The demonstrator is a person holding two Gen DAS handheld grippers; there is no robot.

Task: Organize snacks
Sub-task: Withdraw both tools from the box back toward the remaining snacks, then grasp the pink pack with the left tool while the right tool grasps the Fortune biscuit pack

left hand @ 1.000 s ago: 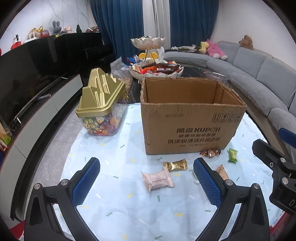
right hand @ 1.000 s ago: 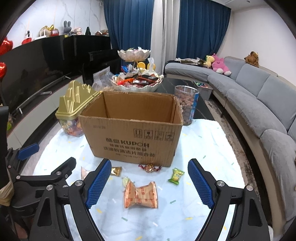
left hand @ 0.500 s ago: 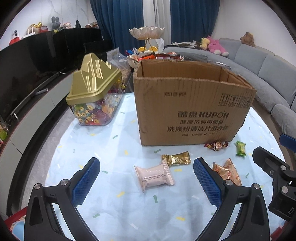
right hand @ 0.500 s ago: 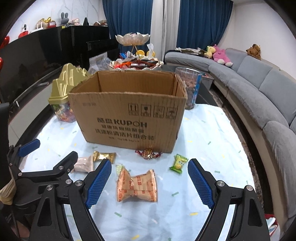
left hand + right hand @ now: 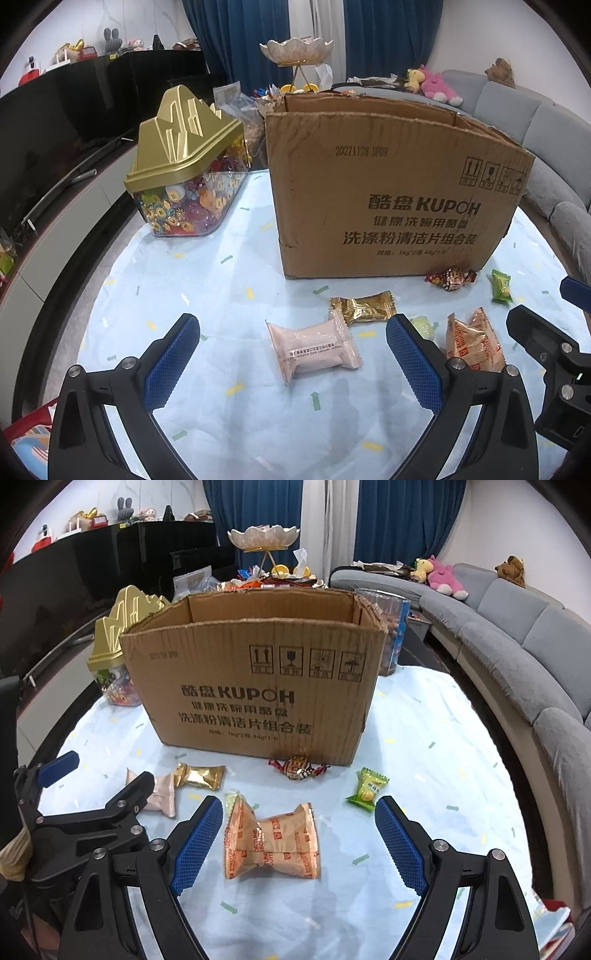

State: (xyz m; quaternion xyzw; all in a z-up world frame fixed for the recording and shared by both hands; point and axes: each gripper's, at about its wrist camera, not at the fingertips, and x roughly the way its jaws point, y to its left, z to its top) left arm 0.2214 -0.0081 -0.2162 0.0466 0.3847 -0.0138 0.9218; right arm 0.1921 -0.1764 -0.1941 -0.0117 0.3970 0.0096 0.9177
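Snacks lie loose ahead of both tools: the right gripper [image 5: 299, 843] spreads wide around the orange packet [image 5: 271, 843], the left gripper [image 5: 293, 360] gapes empty over the pink packet [image 5: 314, 349], each apparently lined up to grab, with the cardboard box [image 5: 255, 686] waiting at twelve o'clock beyond.

Six wrapped snacks [image 5: 271, 843], perhaps; one cardboard box [image 5: 255, 686].
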